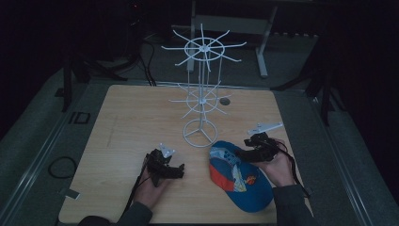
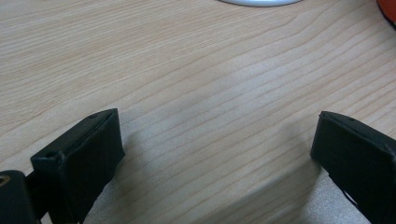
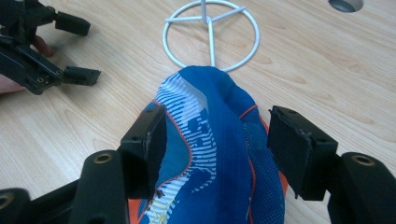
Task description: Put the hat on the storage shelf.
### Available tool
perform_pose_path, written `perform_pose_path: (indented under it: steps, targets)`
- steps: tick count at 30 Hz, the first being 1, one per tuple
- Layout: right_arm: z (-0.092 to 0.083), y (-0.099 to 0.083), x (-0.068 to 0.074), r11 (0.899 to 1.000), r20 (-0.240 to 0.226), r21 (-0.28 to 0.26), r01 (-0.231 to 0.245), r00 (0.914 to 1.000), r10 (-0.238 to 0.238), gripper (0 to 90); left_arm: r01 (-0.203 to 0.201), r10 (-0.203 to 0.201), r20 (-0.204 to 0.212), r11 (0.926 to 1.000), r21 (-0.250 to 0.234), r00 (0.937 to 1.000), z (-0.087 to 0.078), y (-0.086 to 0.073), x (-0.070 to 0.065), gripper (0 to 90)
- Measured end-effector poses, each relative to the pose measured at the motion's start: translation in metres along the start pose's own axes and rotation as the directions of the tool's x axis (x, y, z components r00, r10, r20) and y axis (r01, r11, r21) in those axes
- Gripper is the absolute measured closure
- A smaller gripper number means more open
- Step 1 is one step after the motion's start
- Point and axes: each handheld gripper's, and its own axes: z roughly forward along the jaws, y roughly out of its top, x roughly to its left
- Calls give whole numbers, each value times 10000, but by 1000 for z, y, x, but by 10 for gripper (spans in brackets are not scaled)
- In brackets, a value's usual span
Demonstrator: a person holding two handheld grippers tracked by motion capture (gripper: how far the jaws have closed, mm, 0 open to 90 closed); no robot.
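Blue cap (image 3: 215,154) fabric bunches between my right gripper (image 3: 219,144)'s jaws — the left pad touches it, the right pad stands just off the mesh, so I cannot tell if it is gripped. It lies beside the white hanger stand (image 1: 201,101)'s ring base. My left gripper (image 2: 217,149) hovers over bare desk (image 2: 187,70), jaws wide and empty.

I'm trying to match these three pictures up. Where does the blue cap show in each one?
High view: the blue cap lies at lower right, under the right gripper.
Left gripper view: an orange sliver at the top right corner may be its edge; I cannot tell.
Right gripper view: it rises at bottom centre, between the black jaws.
Shared landmark: the white rack's ring base.
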Motion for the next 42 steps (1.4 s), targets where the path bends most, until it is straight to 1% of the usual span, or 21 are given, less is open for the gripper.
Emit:
perform_pose_path:
  steps: [6, 13, 20, 26, 29, 34, 38, 42]
  targets:
    - [9, 5, -2, 9995, -10, 306, 90, 10000, -90, 368, 24, -24, 2, 10000, -13, 10000, 0, 0, 0, 26]
    - [19, 9, -3, 9974, -9, 687, 226, 9997, -226, 337, 18, -18, 7, 10000, 0, 10000, 0, 0, 0, 26]
    - [30, 10, -4, 9946, 31, 1018, 212, 9998, -216, 327, 10, -10, -12, 10000, -28, 10000, 0, 0, 0, 26]
    - [39, 8, -3, 9912, 56, 1265, 383, 9992, -393, 321, 4, -4, -16, 10000, -28, 10000, 0, 0, 0, 26]
    - [43, 8, -2, 9899, 55, 1375, 360, 9993, -371, 321, 4, -4, -15, 10000, -26, 10000, 0, 0, 0, 26]
    - [52, 6, -3, 9839, 110, 1733, 444, 9988, -470, 321, 0, 0, -18, 10000, -27, 10000, 0, 0, 0, 26]
    - [59, 5, -4, 9804, 93, 1921, 441, 9989, -468, 319, 13, -13, -19, 10000, -39, 10000, 0, 0, 0, 26]
    - [63, 4, -7, 9769, 111, 2109, 336, 9993, -368, 319, -1, 1, -21, 10000, -26, 10000, 0, 0, 0, 27]
